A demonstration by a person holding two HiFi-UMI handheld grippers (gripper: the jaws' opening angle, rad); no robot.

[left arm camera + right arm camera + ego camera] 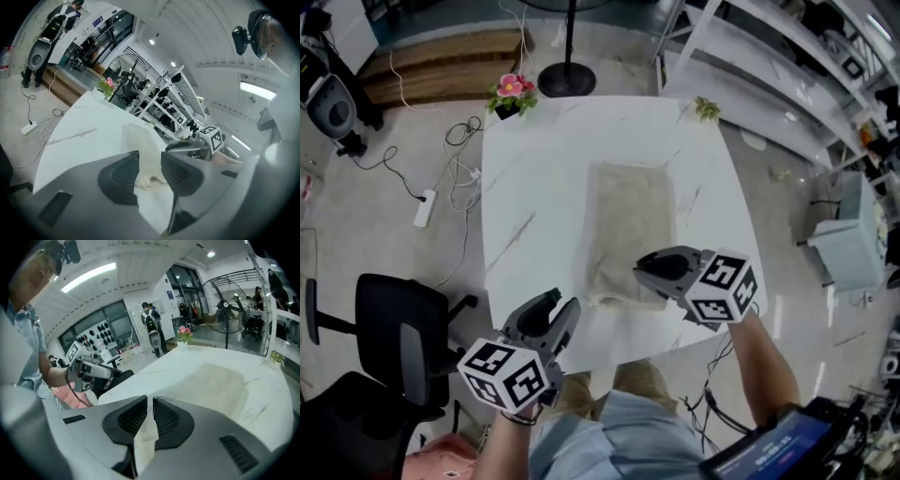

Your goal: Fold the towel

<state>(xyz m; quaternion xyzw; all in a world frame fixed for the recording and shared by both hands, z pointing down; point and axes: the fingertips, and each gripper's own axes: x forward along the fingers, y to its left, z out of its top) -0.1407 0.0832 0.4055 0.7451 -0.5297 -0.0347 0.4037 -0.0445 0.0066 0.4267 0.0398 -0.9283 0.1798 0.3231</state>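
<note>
Towel (628, 216) near edge pinched by right gripper (641, 274).

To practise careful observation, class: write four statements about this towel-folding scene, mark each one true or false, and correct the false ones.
1. The right tool is closed on the edge of the towel. True.
2. The left tool is clamped on the towel. False: its jaws stand apart and press on nothing.
3. A pot of pink flowers stands at a far corner of the white table. True.
4. The towel is bright blue. False: it is beige, and it lies spread on the table.
</note>
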